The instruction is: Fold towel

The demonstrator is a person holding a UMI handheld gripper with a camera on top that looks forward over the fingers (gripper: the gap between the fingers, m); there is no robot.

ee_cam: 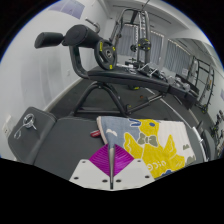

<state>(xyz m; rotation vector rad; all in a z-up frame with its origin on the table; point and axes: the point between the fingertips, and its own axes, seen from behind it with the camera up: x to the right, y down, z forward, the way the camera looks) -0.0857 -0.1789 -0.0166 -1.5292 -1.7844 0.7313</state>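
Observation:
A towel (pixel 150 148) with a grey, white and yellow pattern lies on the dark surface just ahead of the fingers and to their right. A thin edge of it (pixel 107 135) rises up from between the magenta pads (pixel 101 158). My gripper (pixel 111 165) is shut, and the pads press together on that edge of the towel. The rest of the towel spreads out flat to the right.
A black exercise machine (pixel 100 60) with padded rests stands beyond the towel. More gym equipment (pixel 190 75) is at the back right. A small white and black object (pixel 30 122) lies at the left on the dark surface (pixel 60 150).

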